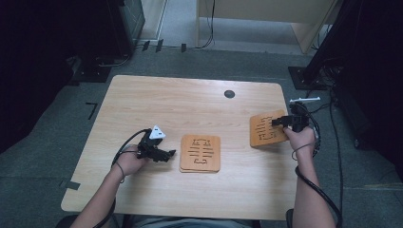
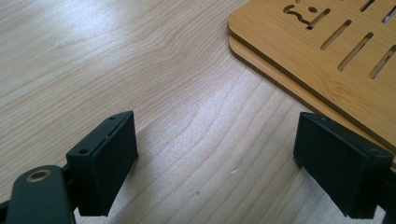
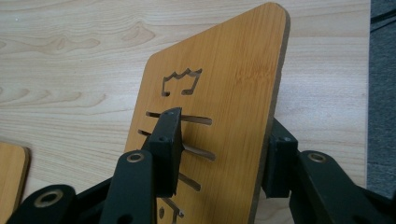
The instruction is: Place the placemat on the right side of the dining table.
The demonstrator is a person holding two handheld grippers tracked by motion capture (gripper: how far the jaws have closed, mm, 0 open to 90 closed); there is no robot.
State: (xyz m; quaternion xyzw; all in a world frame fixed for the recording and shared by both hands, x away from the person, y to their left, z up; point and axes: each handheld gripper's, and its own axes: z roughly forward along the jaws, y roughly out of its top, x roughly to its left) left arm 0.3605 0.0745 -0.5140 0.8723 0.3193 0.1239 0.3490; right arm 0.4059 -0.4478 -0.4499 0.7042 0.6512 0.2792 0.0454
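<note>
The right gripper [image 3: 219, 154] straddles a bamboo trivet [image 3: 219, 88] near the table's [image 1: 142, 95] right edge; the trivet stands tilted between the jaws. Whether the pads press it cannot be told: the far jaw is largely hidden behind the board. The left gripper [image 2: 215, 163], jaws spread and empty, rests beside two stacked trivets [image 2: 327, 51], cut off at the frame edge.
</note>
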